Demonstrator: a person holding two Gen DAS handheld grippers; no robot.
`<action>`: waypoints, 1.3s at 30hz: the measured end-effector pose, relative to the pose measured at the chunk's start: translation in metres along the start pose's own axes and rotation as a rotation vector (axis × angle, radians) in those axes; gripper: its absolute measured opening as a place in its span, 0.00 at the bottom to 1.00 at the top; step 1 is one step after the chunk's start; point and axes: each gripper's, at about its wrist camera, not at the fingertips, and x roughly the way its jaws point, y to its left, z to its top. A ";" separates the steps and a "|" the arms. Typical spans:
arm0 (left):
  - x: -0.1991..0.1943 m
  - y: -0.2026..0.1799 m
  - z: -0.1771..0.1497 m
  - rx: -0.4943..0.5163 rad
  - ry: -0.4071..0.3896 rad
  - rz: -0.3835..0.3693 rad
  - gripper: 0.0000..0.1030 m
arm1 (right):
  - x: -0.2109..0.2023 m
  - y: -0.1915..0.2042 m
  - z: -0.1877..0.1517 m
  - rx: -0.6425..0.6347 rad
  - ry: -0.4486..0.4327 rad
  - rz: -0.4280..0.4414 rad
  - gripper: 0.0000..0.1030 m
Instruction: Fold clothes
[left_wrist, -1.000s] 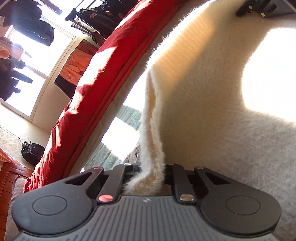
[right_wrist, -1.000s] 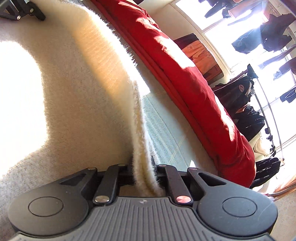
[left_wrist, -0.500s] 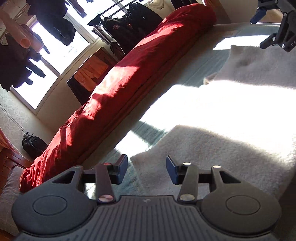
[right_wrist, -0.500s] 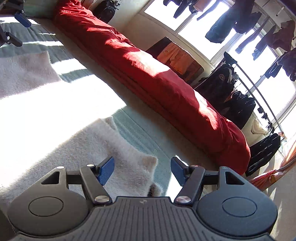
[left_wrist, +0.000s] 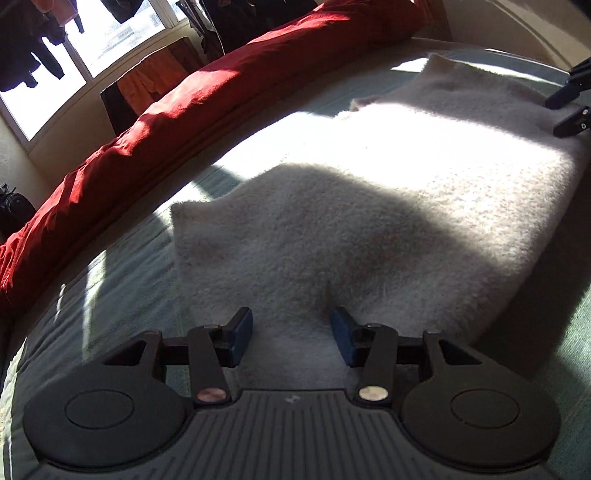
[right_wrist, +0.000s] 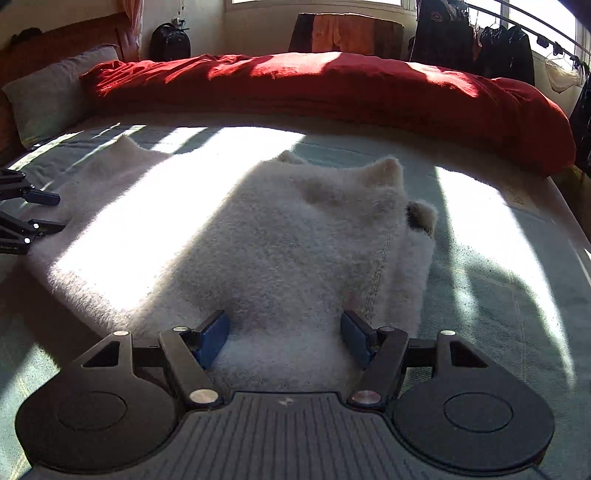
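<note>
A cream fuzzy garment (left_wrist: 369, 206) lies folded flat on the grey-green bed sheet (left_wrist: 122, 280), half in sun and half in shadow. My left gripper (left_wrist: 291, 325) stands open just over the garment's near edge, blue pads apart, nothing pinched. In the right wrist view the same garment (right_wrist: 280, 236) shows a doubled layer and a seam at its right side. My right gripper (right_wrist: 284, 326) is open wide above that end, its pads clear of the cloth. Each gripper appears in the other's view: the right gripper (left_wrist: 567, 109) and the left gripper (right_wrist: 44, 212).
A long red duvet (right_wrist: 332, 85) is bunched along the far side of the bed, with a grey pillow (right_wrist: 48, 99) at its left end. Behind it stand a black backpack (right_wrist: 170, 40), a rack of dark clothes (right_wrist: 480, 40) and bright windows.
Both grippers were shut on the garment's raised edge a second ago. They have let go, opened and drawn back, and the garment now lies flat on the bed.
</note>
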 end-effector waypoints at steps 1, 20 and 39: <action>-0.002 0.000 0.001 0.002 0.003 0.003 0.47 | -0.004 0.003 0.000 -0.009 0.002 -0.005 0.69; 0.017 0.098 -0.001 -0.569 -0.011 -0.080 0.48 | 0.030 -0.095 0.037 0.439 -0.062 0.028 0.38; 0.081 0.146 -0.007 -0.936 -0.024 -0.436 0.47 | 0.066 -0.114 0.028 0.573 -0.091 0.253 0.37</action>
